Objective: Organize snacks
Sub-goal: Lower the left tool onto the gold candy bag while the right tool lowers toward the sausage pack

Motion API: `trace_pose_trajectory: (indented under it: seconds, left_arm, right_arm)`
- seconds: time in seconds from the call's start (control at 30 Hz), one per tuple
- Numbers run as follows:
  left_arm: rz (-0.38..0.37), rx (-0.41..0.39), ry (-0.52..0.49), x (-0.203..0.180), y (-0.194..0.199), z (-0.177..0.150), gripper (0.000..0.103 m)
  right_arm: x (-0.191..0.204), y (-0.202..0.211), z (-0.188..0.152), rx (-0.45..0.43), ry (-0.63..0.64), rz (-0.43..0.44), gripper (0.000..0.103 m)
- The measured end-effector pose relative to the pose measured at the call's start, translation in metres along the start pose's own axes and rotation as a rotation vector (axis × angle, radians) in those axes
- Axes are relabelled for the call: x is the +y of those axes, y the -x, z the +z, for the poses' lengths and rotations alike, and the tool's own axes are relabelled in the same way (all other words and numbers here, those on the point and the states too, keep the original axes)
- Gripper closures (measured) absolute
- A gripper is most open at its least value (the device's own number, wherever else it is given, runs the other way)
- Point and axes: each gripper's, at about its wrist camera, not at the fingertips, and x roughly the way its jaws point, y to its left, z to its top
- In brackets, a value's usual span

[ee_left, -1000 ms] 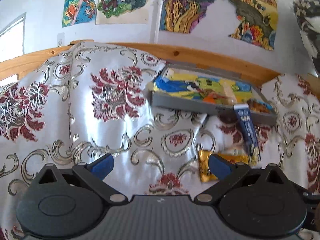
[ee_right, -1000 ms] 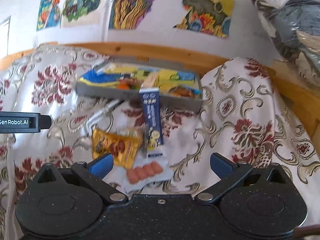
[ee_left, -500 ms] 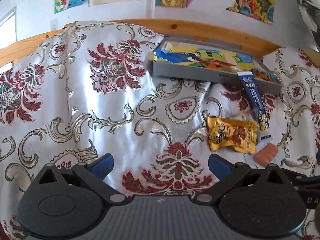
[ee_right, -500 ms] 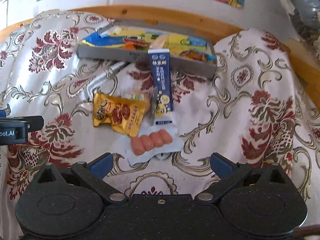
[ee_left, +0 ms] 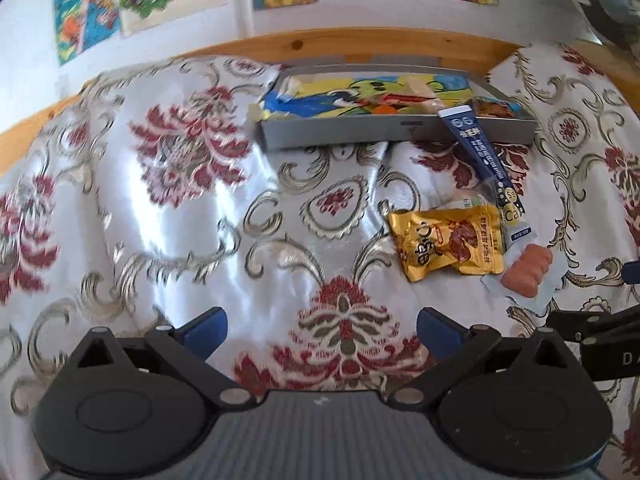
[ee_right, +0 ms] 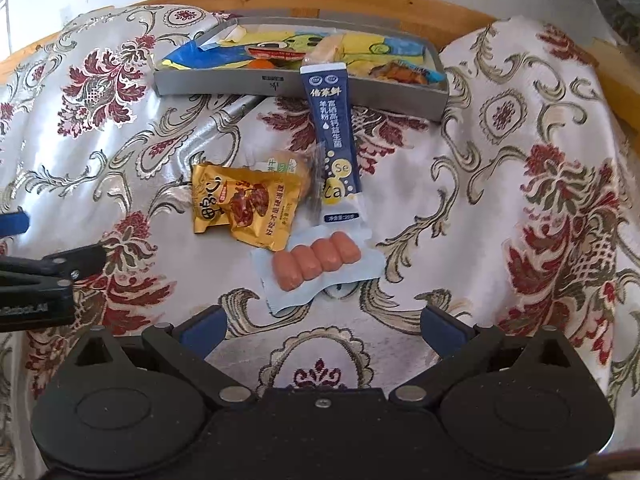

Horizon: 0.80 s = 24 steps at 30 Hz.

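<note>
Both my tools, left tool (ee_left: 322,326) and right tool (ee_right: 324,326), hang released short of the sausage pack (ee_right: 316,266), which lies nearest of the loose snacks before the grey tray (ee_right: 224,84), for an unobstructed first grasp.

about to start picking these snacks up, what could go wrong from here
1. The sausage pack lies flat on soft, wrinkled cloth; the open right gripper could pinch fabric along with it.
2. The gold packet overlaps a clear-wrapped snack, so lifting one may drag the other.
3. The blue sachet leans on the grey tray wall and may slide if nudged.
</note>
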Motion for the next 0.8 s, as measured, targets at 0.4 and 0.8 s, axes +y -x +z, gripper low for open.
trace_pose_trajectory:
  seconds: [0.4,0.8]
  left_arm:
    - [-0.065,-0.048,-0.229,-0.008,-0.019,0.023,0.0]
    - [-0.174,-0.072,-0.533,-0.039,-0.045,0.025,0.0]
  right_arm:
    - [-0.021,-0.009,0.026,-0.009,0.153,0.075,0.001]
    - [-0.036,-0.036,0.034,0.01,0.193,0.203,0.001]
